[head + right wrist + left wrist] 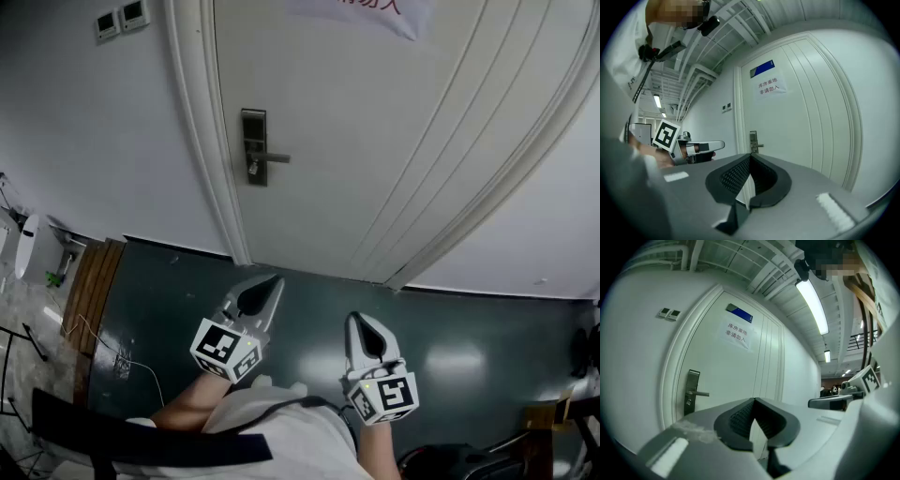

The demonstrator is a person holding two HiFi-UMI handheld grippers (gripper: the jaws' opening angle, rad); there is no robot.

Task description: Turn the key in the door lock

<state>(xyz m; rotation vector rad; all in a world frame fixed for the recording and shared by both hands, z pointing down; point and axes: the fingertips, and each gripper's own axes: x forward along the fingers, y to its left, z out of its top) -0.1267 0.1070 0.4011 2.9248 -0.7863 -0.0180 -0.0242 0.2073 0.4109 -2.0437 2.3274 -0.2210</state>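
Note:
A white door (375,122) carries a metal lock plate (253,141) with a lever handle (273,157); a small key (253,170) sits in the plate just below the handle. The lock plate (692,392) shows left of centre in the left gripper view, and as a small lock plate (753,140) in the right gripper view. My left gripper (274,280) is held low above the floor, well short of the door, shut on nothing. My right gripper (359,320) hangs beside it to the right, also shut and empty. Both point at the door.
Two wall switch panels (120,19) sit left of the door frame (211,159). A paper notice (737,332) and a blue plate (739,313) are on the door. The floor (469,347) is dark; a wooden piece (89,286) and cable lie at left.

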